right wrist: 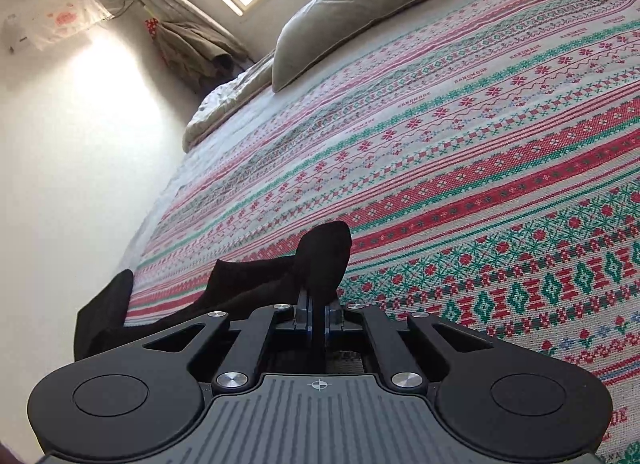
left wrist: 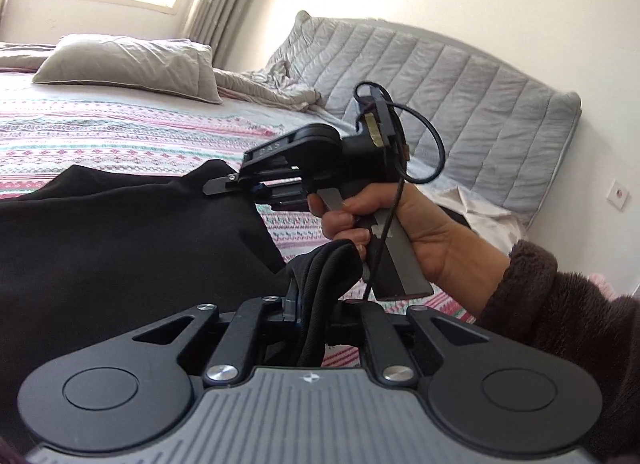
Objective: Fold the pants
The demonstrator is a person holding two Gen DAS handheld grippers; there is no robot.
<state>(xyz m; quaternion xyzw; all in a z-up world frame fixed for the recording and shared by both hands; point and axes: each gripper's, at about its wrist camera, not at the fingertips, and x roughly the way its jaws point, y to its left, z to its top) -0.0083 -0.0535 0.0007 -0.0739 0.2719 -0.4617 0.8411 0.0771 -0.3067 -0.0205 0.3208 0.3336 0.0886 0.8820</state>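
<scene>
Low in both frames, each tool, left tool (left wrist: 310, 296) and right tool (right wrist: 317, 306), pinches the black pants (left wrist: 120, 240) lifted above the bed (right wrist: 480, 144), so folding looks barely begun.

The pants (left wrist: 120, 240) were matt black cloth, smooth and slightly ribbed where bunched. The left gripper (left wrist: 316, 296) and right gripper (right wrist: 318, 304) were matt black plastic with bright metal screw heads and a ribbed grey plate. The bedspread (right wrist: 480, 144) was a flat woven cloth, coarse in texture. The pillow (left wrist: 132, 64) was creased grey cloth; the headboard cover (left wrist: 440, 92) was quilted grey cloth.
</scene>
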